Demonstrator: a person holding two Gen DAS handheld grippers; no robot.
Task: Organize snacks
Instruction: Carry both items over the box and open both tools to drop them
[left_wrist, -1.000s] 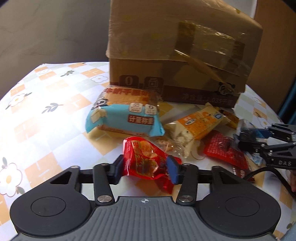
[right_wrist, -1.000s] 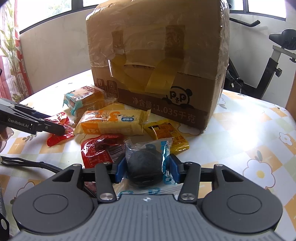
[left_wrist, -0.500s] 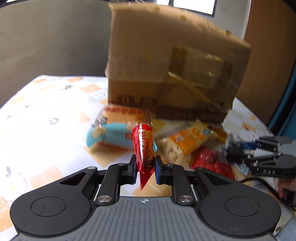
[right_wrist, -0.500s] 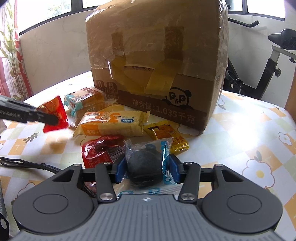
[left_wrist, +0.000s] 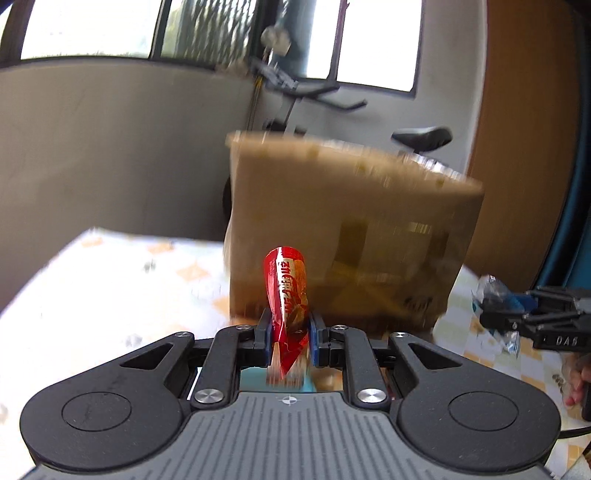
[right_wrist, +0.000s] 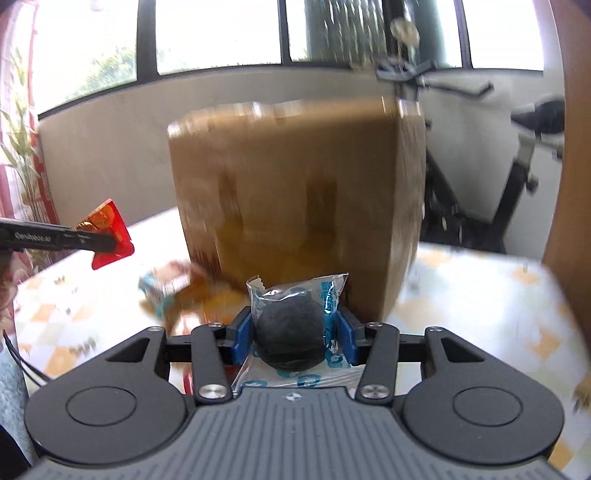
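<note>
Left wrist view: left gripper (left_wrist: 289, 341) pinching red packet (left_wrist: 286, 295), raised before box (left_wrist: 343, 236); right gripper (right_wrist: 294, 338) clamping dark bun (right_wrist: 290, 341) beside it, likely for dropping inside.

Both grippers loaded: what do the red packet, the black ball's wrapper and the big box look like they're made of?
Red packet: glossy plastic or foil film, creased, light glowing through it. Black ball's wrapper: clear crinkly plastic with blue print. Big box: brown cardboard, probably taped; blurred.
</note>
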